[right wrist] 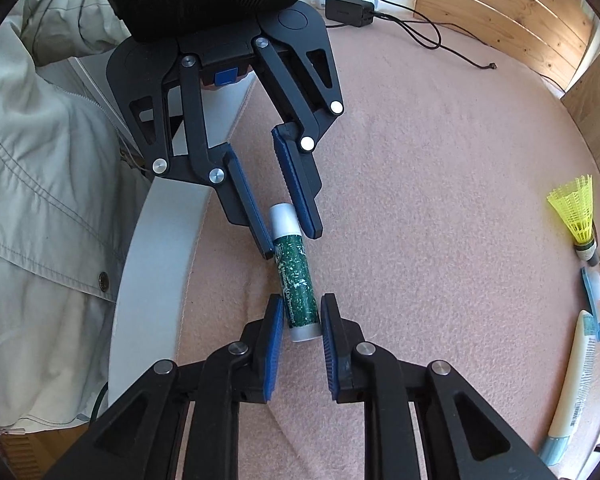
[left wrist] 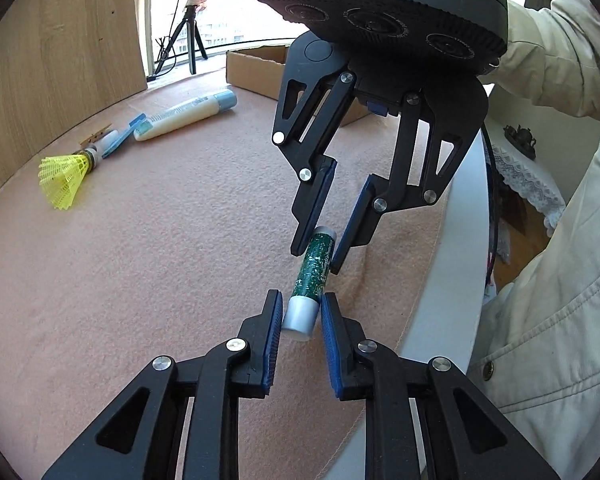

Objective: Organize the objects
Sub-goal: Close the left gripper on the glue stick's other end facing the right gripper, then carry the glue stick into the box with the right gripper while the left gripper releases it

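A green lip balm stick [left wrist: 311,276] with grey ends is held off the pink cloth [left wrist: 160,240] between both grippers, near the table's white edge [left wrist: 452,280]. The left gripper [left wrist: 300,312] pinches the grey cap end, its blue pads pressed on either side. The right gripper [left wrist: 318,246] pinches the opposite end of the same stick; in the right wrist view, its pads [right wrist: 276,322] flank the green barrel closely. Well apart at the far left lie a yellow shuttlecock [left wrist: 66,176], a cream tube with a blue cap [left wrist: 186,114] and a blue clip [left wrist: 124,136]. A cardboard box [left wrist: 256,70] stands beyond. A beige sleeve [left wrist: 552,64] shows at right.
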Tool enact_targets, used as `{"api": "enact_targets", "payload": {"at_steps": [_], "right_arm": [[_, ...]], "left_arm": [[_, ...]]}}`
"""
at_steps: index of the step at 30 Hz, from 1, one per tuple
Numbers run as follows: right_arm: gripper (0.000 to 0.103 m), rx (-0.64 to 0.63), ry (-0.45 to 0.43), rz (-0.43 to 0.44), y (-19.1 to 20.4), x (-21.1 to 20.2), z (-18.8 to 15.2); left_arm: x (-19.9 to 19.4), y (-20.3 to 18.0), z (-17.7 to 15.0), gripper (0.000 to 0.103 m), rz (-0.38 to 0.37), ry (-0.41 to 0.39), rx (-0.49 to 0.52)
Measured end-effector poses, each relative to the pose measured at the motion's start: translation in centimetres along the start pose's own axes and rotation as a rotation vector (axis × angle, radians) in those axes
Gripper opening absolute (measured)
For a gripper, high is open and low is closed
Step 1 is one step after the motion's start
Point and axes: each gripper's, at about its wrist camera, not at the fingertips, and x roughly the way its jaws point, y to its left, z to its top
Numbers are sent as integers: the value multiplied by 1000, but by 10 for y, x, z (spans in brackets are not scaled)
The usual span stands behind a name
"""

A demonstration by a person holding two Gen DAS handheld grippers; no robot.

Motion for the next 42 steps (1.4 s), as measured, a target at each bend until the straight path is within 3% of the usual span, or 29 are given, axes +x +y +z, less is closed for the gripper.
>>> {"api": "enact_targets", "payload": {"at_steps": [8, 19, 32, 42], "right_arm": [[16, -35, -36, -60, 4, -35, 3], [16, -34, -50, -153, 3, -67, -11], [16, 93, -56, -278, 1, -121, -87], [16, 230, -21, -390, -1, -172, -178]], "left_arm": [[-25, -9, 29, 21, 45, -22, 77], [-23, -21, 77, 21, 44, -25, 175], [21, -49, 168, 21, -22, -24, 342], [86, -93, 267, 22, -96, -45, 468]]}}
